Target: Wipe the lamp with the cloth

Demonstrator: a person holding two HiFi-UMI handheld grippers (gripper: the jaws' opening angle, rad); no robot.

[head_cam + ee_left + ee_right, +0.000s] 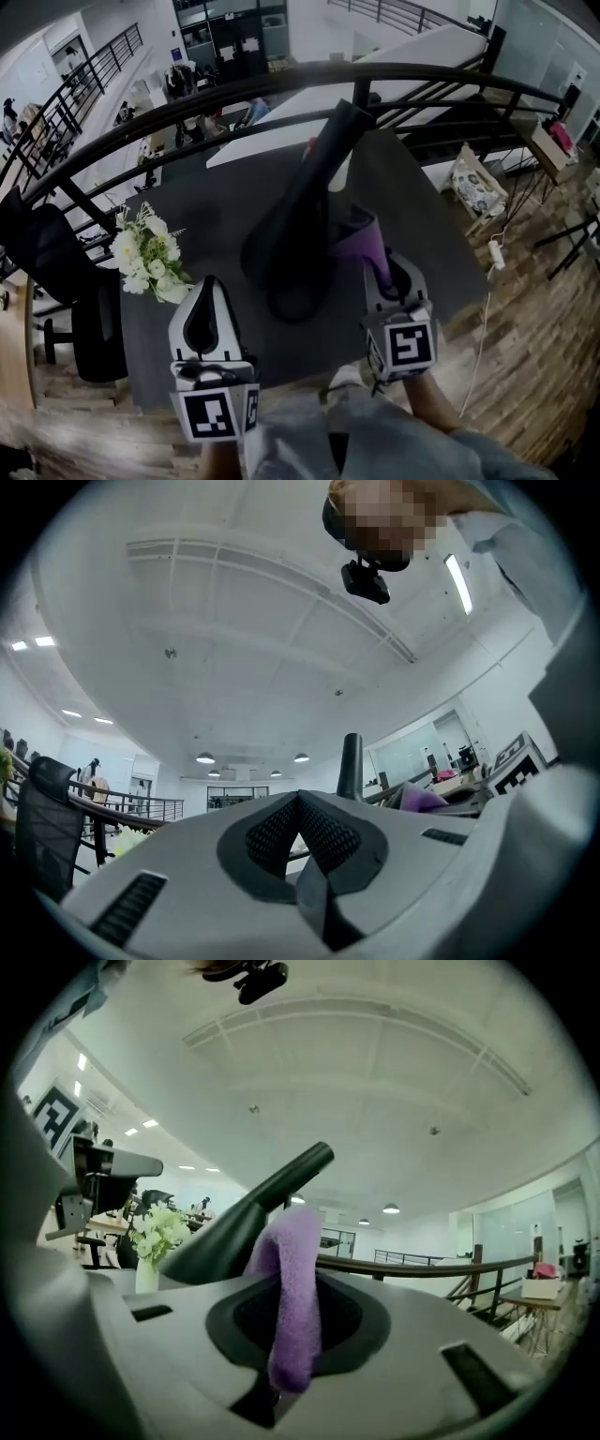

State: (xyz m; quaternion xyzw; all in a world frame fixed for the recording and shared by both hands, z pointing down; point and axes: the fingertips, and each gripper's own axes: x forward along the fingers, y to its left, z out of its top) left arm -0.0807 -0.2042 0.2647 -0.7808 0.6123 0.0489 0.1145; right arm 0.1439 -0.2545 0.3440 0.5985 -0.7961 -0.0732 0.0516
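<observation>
On the dark table [412,206] beside a mezzanine railing, the black lamp [309,197] stands just ahead of the right tongs [382,267], which are clamped on the purple cloth [361,244], while the left tongs [208,300] are closed on nothing, so wiping seems about to begin and next calls for pressing cloth against lamp.

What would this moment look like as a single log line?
left gripper: shut, empty | right gripper: shut on purple cloth | cloth: beside black lamp, contact unclear
</observation>
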